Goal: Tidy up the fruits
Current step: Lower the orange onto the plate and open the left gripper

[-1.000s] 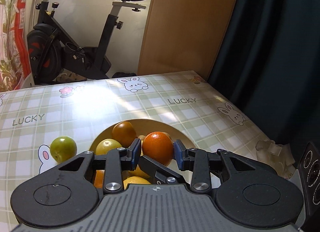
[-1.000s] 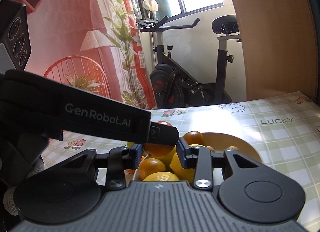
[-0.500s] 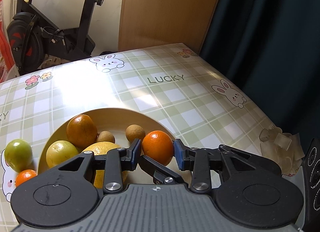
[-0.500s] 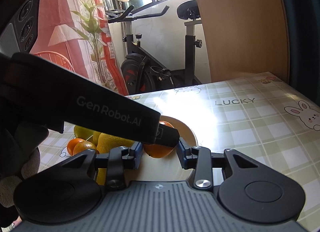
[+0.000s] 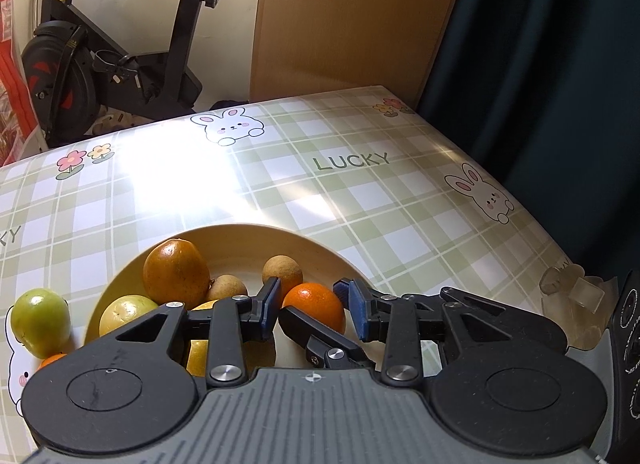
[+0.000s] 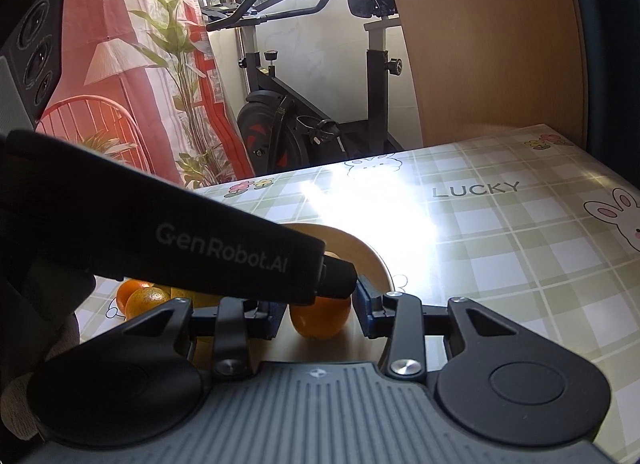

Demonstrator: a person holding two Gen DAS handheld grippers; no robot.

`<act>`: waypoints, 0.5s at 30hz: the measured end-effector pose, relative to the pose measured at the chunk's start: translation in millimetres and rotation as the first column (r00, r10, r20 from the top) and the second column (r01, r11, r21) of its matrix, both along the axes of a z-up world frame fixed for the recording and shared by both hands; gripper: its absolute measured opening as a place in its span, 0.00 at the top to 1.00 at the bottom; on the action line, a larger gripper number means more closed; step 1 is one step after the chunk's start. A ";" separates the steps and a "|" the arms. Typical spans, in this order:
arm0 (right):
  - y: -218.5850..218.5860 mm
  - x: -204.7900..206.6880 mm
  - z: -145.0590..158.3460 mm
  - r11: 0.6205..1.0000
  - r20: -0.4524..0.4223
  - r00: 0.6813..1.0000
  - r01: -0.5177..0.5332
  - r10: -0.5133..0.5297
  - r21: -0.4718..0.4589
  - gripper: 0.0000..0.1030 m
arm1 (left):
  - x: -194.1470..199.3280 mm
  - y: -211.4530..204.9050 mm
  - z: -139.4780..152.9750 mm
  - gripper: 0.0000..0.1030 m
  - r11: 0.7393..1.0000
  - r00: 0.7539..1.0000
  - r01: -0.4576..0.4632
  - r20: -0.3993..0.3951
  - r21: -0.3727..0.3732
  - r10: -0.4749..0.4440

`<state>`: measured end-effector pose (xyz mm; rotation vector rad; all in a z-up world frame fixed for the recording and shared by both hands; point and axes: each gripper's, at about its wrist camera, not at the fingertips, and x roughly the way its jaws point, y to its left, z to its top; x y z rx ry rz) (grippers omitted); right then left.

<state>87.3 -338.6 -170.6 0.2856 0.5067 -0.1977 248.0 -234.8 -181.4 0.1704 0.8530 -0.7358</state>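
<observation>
Two tools bracket one small orange [image 5: 316,300] low in the right half of the bowl [image 5: 240,229], which sits toward the near edge of the table [image 5: 360,203]. The left gripper [image 5: 312,306] and right gripper [image 6: 320,316] are each narrowly parted with pads close against its sides, though I cannot tell whether either actually presses. It looks light, firm and smooth-skinned, likely to roll, so a gentle hold across its widest middle seems best.

a table [image 5: 360,199] under a green checked cloth printed with rabbits, flowers and "lucky" bears a yellow bowl [image 5: 240,236] of fruit, a green fruit [image 5: 40,322] and small oranges [image 6: 140,296] just beside it, and crumpled clear plastic [image 5: 576,288] at the edge.
</observation>
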 end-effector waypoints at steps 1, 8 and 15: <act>-0.2 0.7 -0.1 1.000 -0.001 1.000 0.002 -0.002 -0.001 0.63 | 0.4 0.6 0.3 0.63 1.000 1.000 0.000 -0.004 -0.003 0.000; -1.8 -1.8 -0.7 1.000 0.013 1.000 0.020 -0.020 0.012 0.63 | -1.1 9.1 7.6 0.62 0.999 1.000 -0.004 0.000 -0.049 0.004; 1.4 -14.8 3.0 1.000 0.091 0.996 0.006 -0.007 0.007 0.61 | -6.0 30.6 26.2 0.62 0.992 0.999 -0.003 0.034 -0.127 0.007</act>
